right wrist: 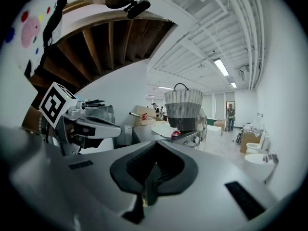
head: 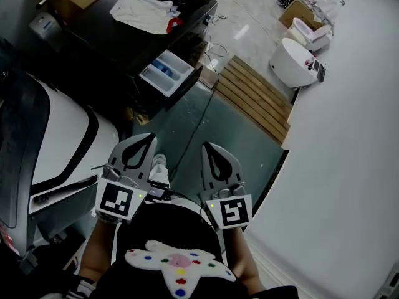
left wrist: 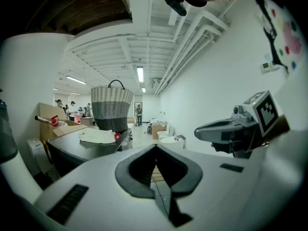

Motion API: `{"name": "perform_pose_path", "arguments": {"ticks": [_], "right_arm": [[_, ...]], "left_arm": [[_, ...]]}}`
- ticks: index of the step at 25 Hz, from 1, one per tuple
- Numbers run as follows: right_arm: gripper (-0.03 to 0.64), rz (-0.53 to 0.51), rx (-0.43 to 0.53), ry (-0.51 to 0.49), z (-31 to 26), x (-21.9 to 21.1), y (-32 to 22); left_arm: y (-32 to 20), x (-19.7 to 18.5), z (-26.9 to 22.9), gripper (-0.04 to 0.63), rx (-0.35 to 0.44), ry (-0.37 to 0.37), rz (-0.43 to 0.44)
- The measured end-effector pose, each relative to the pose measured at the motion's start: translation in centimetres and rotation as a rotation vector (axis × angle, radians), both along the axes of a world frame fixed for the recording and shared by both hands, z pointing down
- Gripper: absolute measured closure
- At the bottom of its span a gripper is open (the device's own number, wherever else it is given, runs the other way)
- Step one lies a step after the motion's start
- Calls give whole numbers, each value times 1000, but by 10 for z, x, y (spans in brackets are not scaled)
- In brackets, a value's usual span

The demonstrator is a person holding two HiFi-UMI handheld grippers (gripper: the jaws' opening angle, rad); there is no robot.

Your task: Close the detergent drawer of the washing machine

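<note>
The detergent drawer [head: 167,71] stands pulled out of the dark washing machine [head: 124,42]; it is white with blue inside. Both grippers are held low in front of the person, well short of the drawer and pointing toward it. My left gripper [head: 147,137] is shut with nothing in it, and its jaws meet in the left gripper view [left wrist: 155,146]. My right gripper [head: 209,146] is also shut and empty, its jaws closed in the right gripper view [right wrist: 156,146]. A white cloth [head: 142,12] and a woven basket [left wrist: 111,108] sit on the machine's top.
A wooden slatted pallet [head: 259,96] lies on the floor right of the machine, with a white round fixture [head: 293,61] behind it. A white and black appliance [head: 62,143] stands close at the left. A white wall [head: 349,142] runs along the right. People stand far back.
</note>
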State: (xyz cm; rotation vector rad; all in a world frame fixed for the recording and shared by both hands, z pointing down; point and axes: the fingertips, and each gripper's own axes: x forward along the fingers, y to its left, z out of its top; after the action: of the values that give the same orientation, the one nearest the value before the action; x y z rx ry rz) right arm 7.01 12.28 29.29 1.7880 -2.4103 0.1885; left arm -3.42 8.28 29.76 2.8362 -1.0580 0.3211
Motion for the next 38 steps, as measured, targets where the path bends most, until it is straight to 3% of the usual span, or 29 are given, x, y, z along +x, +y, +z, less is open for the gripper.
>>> {"name": "perform_pose_path", "arguments": {"ticks": [13,22,38], "right_arm": [[618,44,-10,5,-2,-13,-94],[617,59,-15,-10,-5,-9,-108],[615,-46,-4,-45,-8,12,-130]], "left_arm": [[-95,-6,0,583,-3,29,66],[-106,-3,-4,583,-15,63,77],[-117,18,-9,583,-5,75,-5]]}}
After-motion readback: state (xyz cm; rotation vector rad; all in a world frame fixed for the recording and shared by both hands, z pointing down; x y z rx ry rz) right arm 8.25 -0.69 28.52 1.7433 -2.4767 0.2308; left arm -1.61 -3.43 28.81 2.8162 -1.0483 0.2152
